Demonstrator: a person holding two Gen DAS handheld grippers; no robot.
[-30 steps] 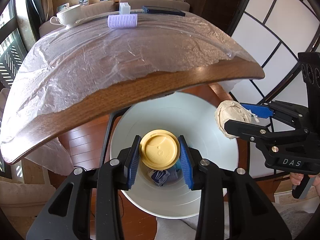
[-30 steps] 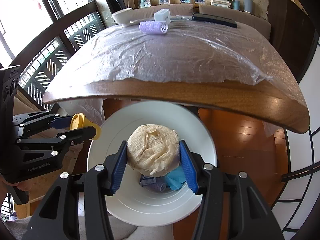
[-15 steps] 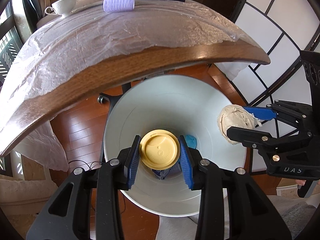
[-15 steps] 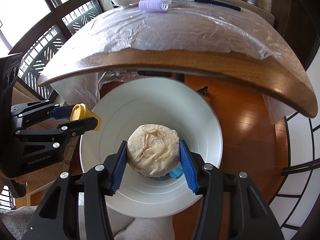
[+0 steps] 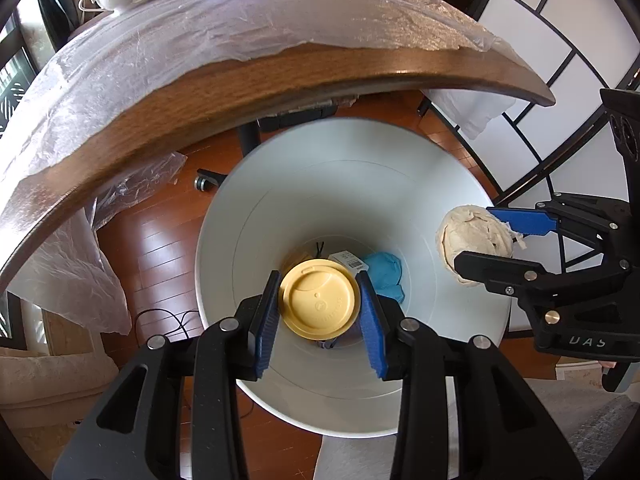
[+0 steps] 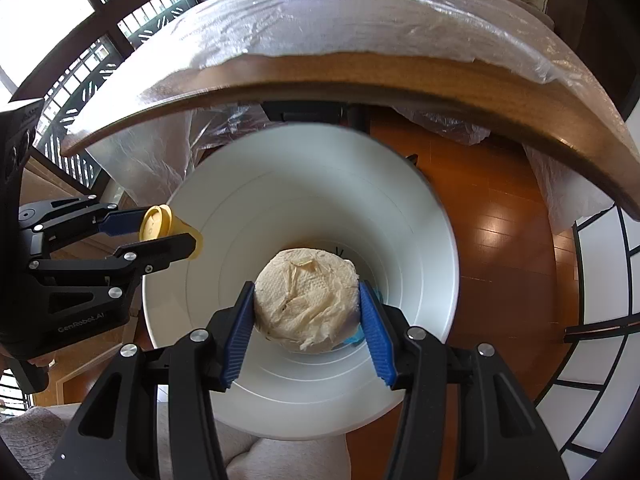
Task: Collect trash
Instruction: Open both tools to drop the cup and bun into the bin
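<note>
Left gripper (image 5: 319, 306) and right gripper (image 6: 307, 307) side by side, pointing steeply downward, jaws of each clamped on a held item.

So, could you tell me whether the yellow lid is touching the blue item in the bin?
Apart: the left wrist view shows the yellow lid clamped high above the blue item.

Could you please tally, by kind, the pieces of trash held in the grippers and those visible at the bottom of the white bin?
Yellow cup lid, in the left gripper: 1
Crumpled paper wad, in the right gripper: 1
Blue crumpled piece, in the white bin: 1
White labelled packet, in the bin: 1
Total visible: 4; more may be hidden beneath the lid.
</note>
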